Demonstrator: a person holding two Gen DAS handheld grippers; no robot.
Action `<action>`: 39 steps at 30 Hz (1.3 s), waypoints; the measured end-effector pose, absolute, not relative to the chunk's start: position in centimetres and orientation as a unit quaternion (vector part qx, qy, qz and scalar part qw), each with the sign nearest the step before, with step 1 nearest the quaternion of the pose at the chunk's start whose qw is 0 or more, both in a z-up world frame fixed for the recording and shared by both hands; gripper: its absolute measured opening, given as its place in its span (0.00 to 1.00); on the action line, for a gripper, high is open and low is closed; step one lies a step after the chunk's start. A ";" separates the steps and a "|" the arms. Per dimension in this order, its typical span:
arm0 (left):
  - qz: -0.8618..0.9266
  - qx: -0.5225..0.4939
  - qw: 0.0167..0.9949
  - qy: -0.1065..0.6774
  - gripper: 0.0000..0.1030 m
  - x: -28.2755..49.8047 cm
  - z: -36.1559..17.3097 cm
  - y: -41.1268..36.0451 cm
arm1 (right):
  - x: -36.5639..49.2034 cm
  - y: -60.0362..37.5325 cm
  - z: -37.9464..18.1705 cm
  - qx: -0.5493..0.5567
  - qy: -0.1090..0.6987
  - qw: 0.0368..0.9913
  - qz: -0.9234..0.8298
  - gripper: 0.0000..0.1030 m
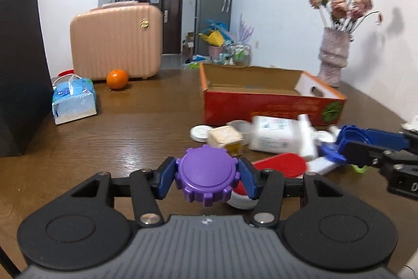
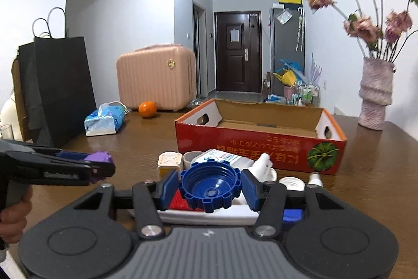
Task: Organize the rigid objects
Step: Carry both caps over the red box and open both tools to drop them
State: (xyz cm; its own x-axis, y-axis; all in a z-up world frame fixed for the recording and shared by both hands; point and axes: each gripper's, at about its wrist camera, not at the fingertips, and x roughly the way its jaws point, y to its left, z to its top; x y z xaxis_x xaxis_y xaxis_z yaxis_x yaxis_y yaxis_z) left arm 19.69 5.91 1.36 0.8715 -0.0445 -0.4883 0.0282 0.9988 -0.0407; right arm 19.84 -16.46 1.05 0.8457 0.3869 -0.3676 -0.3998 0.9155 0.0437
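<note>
My left gripper (image 1: 207, 179) is shut on a purple gear-shaped cap (image 1: 206, 175) and holds it above the wooden table (image 1: 130, 137). It also shows at the left of the right wrist view (image 2: 100, 165). My right gripper (image 2: 210, 187) is shut on a blue gear-shaped cap (image 2: 210, 184), hollow side up; it also shows at the right of the left wrist view (image 1: 347, 143). Beyond both lies a heap: a white bottle (image 1: 277, 134), a cream cube (image 1: 226, 137), white lids (image 1: 199, 133) and a red-and-white flat piece (image 1: 282, 165). An open red cardboard box (image 2: 258, 148) stands behind the heap.
A black paper bag (image 1: 18, 69) stands at the left. A tissue pack (image 1: 74, 100), an orange (image 1: 117, 79) and a pink suitcase (image 1: 116, 41) sit further back. A vase of dried flowers (image 2: 375, 93) stands at the far right by the wall.
</note>
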 end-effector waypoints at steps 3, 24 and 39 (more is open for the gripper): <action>-0.025 -0.002 0.970 0.242 0.52 18.4 2.2 4.5 | 17.9 -17.4 1.4 -0.017 0.178 0.963 0.203 0.50; -0.057 0.005 0.974 0.219 0.52 29.6 6.5 0.8 | 24.1 -22.8 4.5 -0.012 0.155 0.971 0.183 0.50; -0.021 0.036 0.938 0.345 0.52 58.0 2.8 1.3 | 54.4 -20.9 3.8 -0.070 0.282 0.946 0.143 0.50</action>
State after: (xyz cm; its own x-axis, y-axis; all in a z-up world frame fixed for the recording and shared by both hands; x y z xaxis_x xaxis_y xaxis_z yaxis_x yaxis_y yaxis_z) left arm 58.00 1.28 2.84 0.7616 -0.0141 -0.6479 0.0644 0.9965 0.0539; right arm 54.37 -20.90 3.80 0.8000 0.2308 -0.5538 -0.3100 0.9493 -0.0521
